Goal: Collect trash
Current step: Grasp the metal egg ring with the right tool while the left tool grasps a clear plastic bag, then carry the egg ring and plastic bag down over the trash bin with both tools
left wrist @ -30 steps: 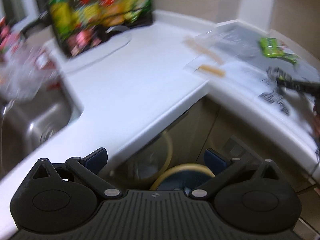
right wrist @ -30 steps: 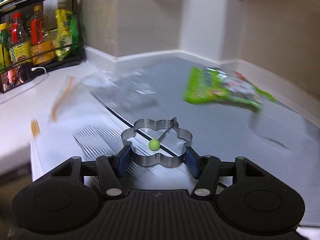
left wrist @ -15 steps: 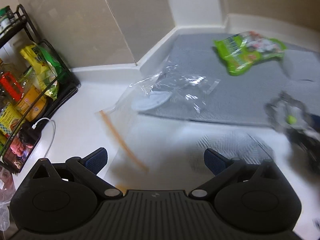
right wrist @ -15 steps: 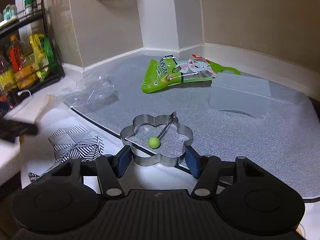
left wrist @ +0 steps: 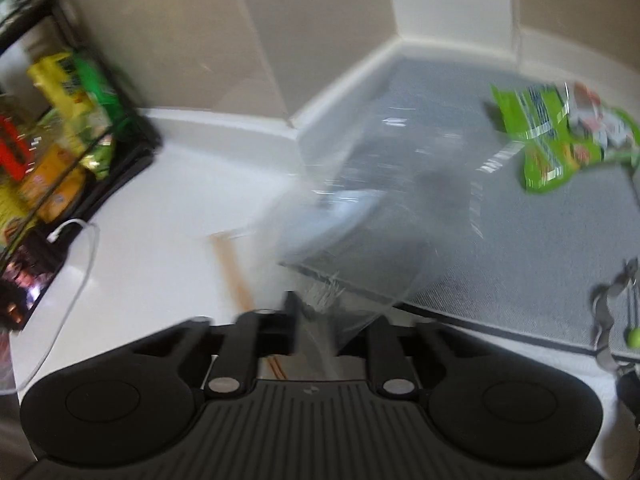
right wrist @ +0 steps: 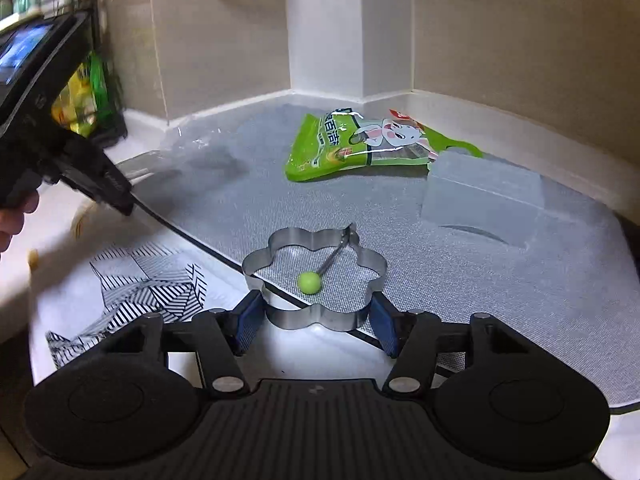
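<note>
A crumpled clear plastic bag (left wrist: 380,200) with an orange strip lies across the edge of the grey mat (left wrist: 520,260). My left gripper (left wrist: 320,312) has its jaws closing, and the bag's near corner is pinched between them. From the right wrist view, the left gripper (right wrist: 120,196) sits at the left by the clear bag (right wrist: 192,156). On the mat farther back lies a green snack packet (right wrist: 360,144). My right gripper (right wrist: 316,316) is shut on a flower-shaped metal ring (right wrist: 360,256) with a green-knobbed handle (right wrist: 309,282).
A translucent box (right wrist: 480,196) stands on the mat at the right. A black-and-white striped wrapper (right wrist: 148,280) lies on the white counter. At the left are a black rack of bottles and packets (left wrist: 60,140), a phone (left wrist: 24,288) and a white cable (left wrist: 80,248). Walls close the corner behind.
My left gripper swung from the sink and counter edge over to the clear bag, and its wide-open jaws closed on the bag's corner. The right gripper stayed on the ring.
</note>
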A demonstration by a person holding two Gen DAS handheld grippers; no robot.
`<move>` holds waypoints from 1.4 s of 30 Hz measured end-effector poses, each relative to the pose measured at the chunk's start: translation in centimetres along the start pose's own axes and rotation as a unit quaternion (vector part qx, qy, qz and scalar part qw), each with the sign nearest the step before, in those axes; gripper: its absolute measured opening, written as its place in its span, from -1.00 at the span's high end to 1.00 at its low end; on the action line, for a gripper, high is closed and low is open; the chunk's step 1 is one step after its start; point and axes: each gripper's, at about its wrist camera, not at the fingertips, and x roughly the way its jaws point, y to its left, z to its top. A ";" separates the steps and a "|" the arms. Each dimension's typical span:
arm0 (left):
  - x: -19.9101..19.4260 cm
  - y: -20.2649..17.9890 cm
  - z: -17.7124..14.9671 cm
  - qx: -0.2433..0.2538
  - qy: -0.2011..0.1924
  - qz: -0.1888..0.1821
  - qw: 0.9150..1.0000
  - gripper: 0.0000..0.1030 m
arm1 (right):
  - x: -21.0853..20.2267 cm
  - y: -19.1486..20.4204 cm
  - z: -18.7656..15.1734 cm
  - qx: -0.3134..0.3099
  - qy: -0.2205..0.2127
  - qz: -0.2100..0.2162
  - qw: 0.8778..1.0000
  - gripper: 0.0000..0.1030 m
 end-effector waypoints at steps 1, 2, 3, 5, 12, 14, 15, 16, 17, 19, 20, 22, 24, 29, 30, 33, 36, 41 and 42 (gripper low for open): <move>-0.7 0.5 -0.2 -0.006 -0.005 -0.004 1.000 0.94 | -0.1 -0.2 0.0 0.005 -0.002 0.003 1.000 -0.17; -1.6 1.0 -0.5 -0.014 -0.007 -0.009 1.000 0.96 | -0.2 -0.3 -0.1 0.009 -0.005 0.004 1.000 -0.17; -2.6 1.6 -0.8 -0.022 -0.011 -0.014 1.000 0.97 | -0.3 -0.4 -0.1 0.013 -0.008 0.006 1.000 -0.17; -5.1 3.0 -1.9 -0.038 -0.023 -0.024 0.999 0.99 | -0.5 -0.7 -0.1 0.025 -0.018 0.015 0.999 -0.17; -14.7 8.1 -9.2 -0.070 -0.052 -0.016 0.996 0.99 | -0.7 -1.4 -0.3 0.048 -0.026 0.035 0.998 -0.17; -16.7 9.9 -12.0 -0.081 -0.054 -0.010 0.995 0.99 | -0.7 -1.4 -0.3 0.050 -0.029 0.040 0.998 -0.17; -17.5 10.7 -13.3 -0.088 -0.052 -0.006 0.995 0.99 | -0.7 -1.5 -0.3 0.050 -0.030 0.042 0.997 -0.17; -18.3 11.4 -14.6 -0.093 -0.048 -0.001 0.995 0.99 | -0.7 -1.6 -0.3 0.052 -0.031 0.044 0.997 -0.17; -18.9 12.0 -16.1 -0.097 -0.044 0.004 0.994 0.99 | -0.6 -1.8 -0.3 0.057 -0.031 0.048 0.997 -0.17; -20.0 13.3 -18.7 -0.106 -0.033 0.015 0.994 0.99 | -0.6 -2.3 -0.3 0.072 -0.032 0.046 0.996 -0.17; -20.4 13.8 -19.9 -0.110 -0.029 0.020 0.993 0.99 | -0.8 -2.4 -0.4 0.074 -0.032 0.037 0.996 -0.17; -21.1 14.7 -22.4 -0.121 -0.018 0.031 0.992 0.99 | -1.5 -2.0 -0.7 0.063 -0.036 0.024 0.997 -0.17; -21.6 15.4 -24.4 -0.136 -0.007 0.030 0.990 0.99 | -2.6 -1.6 -1.2 0.056 -0.038 0.026 0.997 -0.17; -22.0 15.6 -28.0 -0.159 0.015 0.009 0.987 0.99 | -6.8 -0.6 -1.6 0.045 -0.054 0.048 0.996 -0.17; -22.0 15.4 -28.6 -0.159 0.017 0.004 0.987 0.99 | -7.8 -0.2 -1.6 0.040 -0.059 0.054 0.996 -0.17; -21.9 14.9 -29.8 -0.162 0.025 -0.014 0.986 0.99 | -10.8 1.2 -1.8 0.018 -0.075 0.076 0.994 -0.17; -21.9 14.4 -30.8 -0.161 0.031 -0.031 0.986 0.99 | -13.5 3.1 -2.3 -0.008 -0.085 0.100 0.991 -0.17; -22.1 13.7 -32.1 -0.151 0.032 -0.035 0.987 0.99 | -17.1 6.3 -4.1 -0.046 -0.085 0.147 0.984 -0.17; -22.0 13.6 -32.4 -0.150 0.033 -0.035 0.988 0.99 | -17.7 6.9 -4.5 -0.052 -0.082 0.156 0.983 -0.17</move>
